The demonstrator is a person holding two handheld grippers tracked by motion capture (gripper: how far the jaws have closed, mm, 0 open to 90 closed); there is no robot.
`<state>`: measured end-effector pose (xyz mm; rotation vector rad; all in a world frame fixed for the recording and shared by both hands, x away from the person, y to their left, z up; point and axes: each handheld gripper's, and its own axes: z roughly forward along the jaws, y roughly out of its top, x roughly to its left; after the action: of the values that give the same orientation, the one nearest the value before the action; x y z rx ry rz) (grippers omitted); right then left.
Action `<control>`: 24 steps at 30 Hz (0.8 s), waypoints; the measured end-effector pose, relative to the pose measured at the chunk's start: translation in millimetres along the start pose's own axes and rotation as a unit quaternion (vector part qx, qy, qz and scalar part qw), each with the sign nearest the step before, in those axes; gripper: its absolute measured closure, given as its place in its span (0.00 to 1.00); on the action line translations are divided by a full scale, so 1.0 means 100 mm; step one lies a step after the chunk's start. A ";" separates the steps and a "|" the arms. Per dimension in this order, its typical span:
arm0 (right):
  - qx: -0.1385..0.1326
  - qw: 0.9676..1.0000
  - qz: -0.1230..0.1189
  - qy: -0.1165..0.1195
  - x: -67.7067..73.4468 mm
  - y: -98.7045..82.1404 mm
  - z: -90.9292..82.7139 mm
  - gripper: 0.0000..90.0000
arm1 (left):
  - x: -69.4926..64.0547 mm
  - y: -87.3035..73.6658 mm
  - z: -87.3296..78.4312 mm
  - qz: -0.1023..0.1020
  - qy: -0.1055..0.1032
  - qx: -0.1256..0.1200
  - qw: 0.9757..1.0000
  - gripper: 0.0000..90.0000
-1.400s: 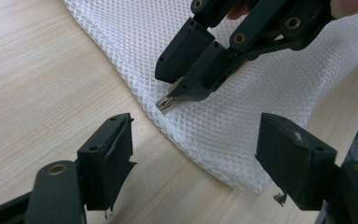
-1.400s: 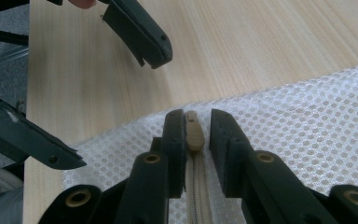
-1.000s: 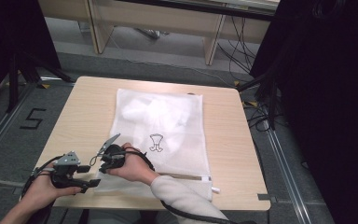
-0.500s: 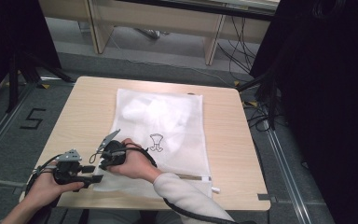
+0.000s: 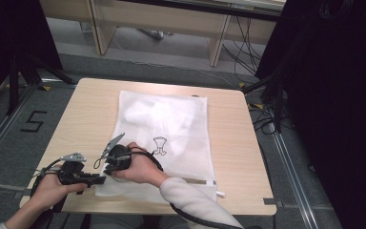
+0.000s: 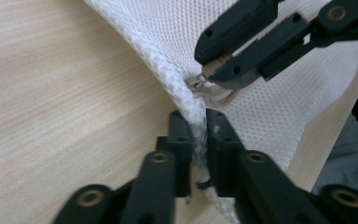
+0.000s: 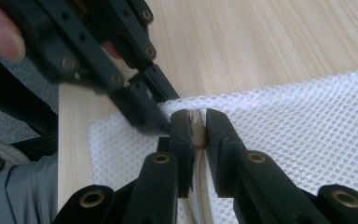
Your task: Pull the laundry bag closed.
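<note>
A white mesh laundry bag with a small black print lies flat on the wooden table. At its near left corner both grippers meet. My left gripper has just been closing and is now shut, with the bag's thick seam pinched between its pads. My right gripper is shut on the beige zipper pull right beside it. In the high view the left gripper comes in from the left and the right gripper points down at the same corner.
The bag's zipper runs along the near edge to a white tab at the right. Behind the table stands a wooden desk with cables on the floor. A taped "5" marks the floor at the left.
The left gripper's jaws have closed onto the bag's corner seam. Both hands have stayed almost in place at the near left corner.
</note>
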<state>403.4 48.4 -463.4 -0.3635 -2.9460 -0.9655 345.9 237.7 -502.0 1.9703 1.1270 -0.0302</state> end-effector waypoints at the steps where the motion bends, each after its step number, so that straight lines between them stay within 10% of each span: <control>1: 0.000 1.000 -0.001 -0.002 0.00 -0.01 -0.01 0.91 | -0.01 0.01 -0.01 0.001 0.000 -0.002 1.000 0.93; 24: 0.024 1.000 0.010 0.011 0.00 -0.19 -0.05 0.92 | -0.06 0.02 -0.04 0.004 -0.001 -0.010 1.000 0.96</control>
<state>398.9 30.5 -470.1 -0.3768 -2.9346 -0.8891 342.3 236.0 -496.3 1.9564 1.1155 -0.0163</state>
